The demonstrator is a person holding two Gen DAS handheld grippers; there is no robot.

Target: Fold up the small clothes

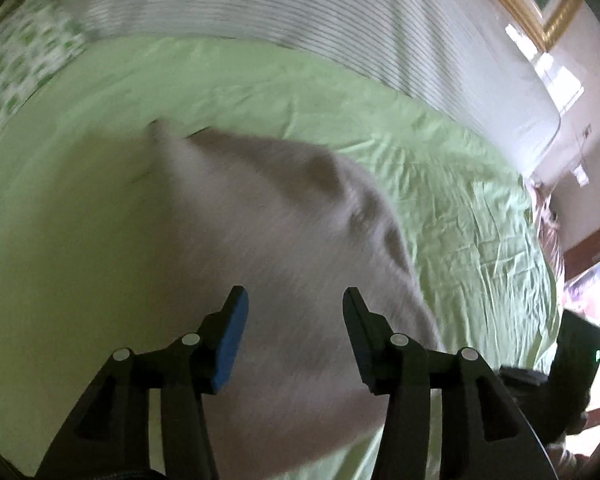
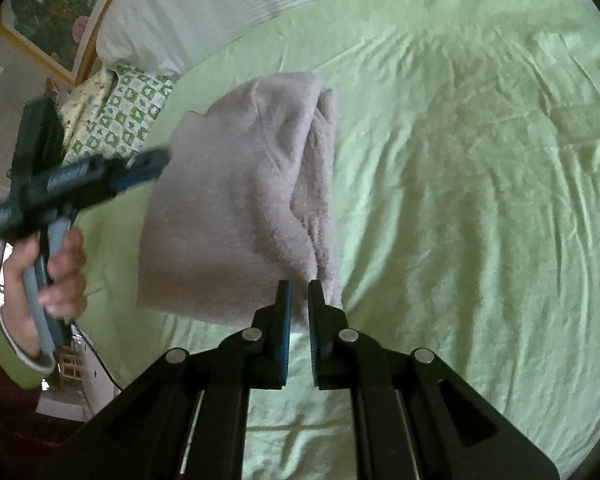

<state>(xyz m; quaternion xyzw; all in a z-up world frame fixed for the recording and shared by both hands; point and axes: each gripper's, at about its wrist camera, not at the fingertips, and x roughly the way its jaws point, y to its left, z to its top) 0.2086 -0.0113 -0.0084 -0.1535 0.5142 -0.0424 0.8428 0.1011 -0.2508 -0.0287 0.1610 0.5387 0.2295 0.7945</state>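
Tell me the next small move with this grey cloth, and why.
Probably close the left gripper on the cloth: its fingers stand open over the fabric, while the right gripper already pinches the near corner, so the cloth sags lopsidedly above the sheet.

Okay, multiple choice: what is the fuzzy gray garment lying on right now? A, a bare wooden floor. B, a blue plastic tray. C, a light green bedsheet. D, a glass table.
C: the gray garment rests on the wrinkled light green bedsheet, which spreads out around it in both wrist views.
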